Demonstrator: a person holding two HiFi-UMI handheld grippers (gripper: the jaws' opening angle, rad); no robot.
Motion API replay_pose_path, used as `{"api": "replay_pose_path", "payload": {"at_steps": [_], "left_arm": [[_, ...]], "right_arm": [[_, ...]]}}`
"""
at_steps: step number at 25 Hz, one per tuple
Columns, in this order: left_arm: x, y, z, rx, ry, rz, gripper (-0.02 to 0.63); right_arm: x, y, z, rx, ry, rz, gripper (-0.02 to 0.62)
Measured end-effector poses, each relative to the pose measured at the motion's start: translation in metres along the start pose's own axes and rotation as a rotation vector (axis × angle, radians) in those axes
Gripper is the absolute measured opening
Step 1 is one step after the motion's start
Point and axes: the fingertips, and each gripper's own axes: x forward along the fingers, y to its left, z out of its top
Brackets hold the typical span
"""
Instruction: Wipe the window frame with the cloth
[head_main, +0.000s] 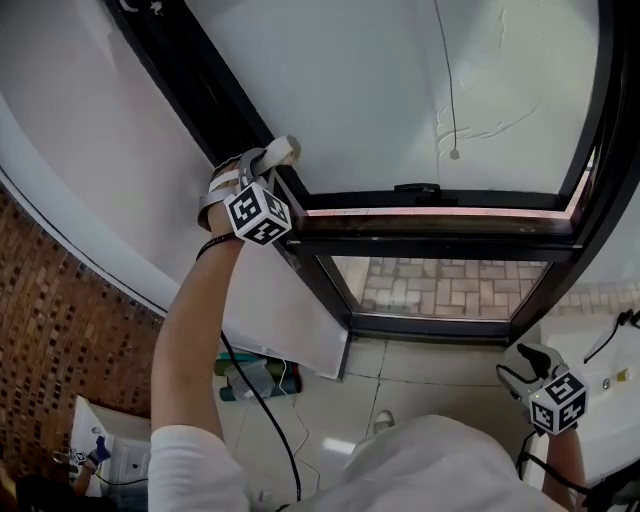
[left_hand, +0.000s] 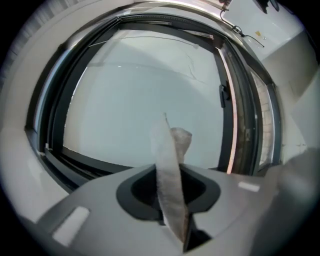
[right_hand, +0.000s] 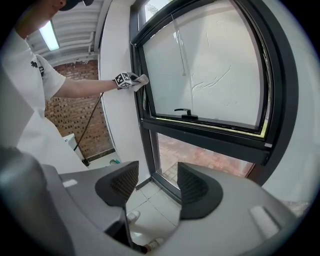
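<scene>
My left gripper (head_main: 268, 166) is raised to the left upright of the black window frame (head_main: 330, 235), shut on a white cloth (head_main: 286, 150) that lies against the frame. In the left gripper view the cloth (left_hand: 171, 170) stands pinched between the jaws, with the pane and frame (left_hand: 56, 112) behind it. The right gripper view shows the left gripper (right_hand: 126, 80) and the cloth (right_hand: 142, 79) at the frame's (right_hand: 146, 117) upper left. My right gripper (head_main: 528, 366) hangs low at the right, open and empty (right_hand: 157, 189), away from the window.
A black handle (head_main: 417, 187) sits on the sash's lower rail. A brick wall (head_main: 50, 300) stands at left. Bottles (head_main: 245, 380) and a cable lie on the tiled floor. A white unit (head_main: 605, 390) is at the lower right.
</scene>
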Motion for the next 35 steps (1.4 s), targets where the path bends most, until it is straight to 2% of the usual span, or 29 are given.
{"api": "replay_pose_path", "payload": {"at_steps": [11, 20, 26, 35], "left_arm": [[0.035, -0.135, -0.014, -0.011, -0.027, -0.128, 0.107], [0.047, -0.226, -0.031, -0.074, -0.053, -0.268, 0.107], [0.053, -0.261, -0.037, -0.119, -0.068, -0.332, 0.106], [0.052, -0.280, -0.031, -0.203, -0.141, -0.401, 0.103]], "right_arm": [[-0.001, 0.014, -0.012, 0.029, 0.061, -0.054, 0.245], [0.011, 0.036, -0.004, 0.017, 0.091, -0.068, 0.245], [0.013, 0.045, -0.003, 0.018, 0.118, -0.087, 0.245], [0.023, 0.056, 0.000, 0.028, 0.130, -0.089, 0.245]]}}
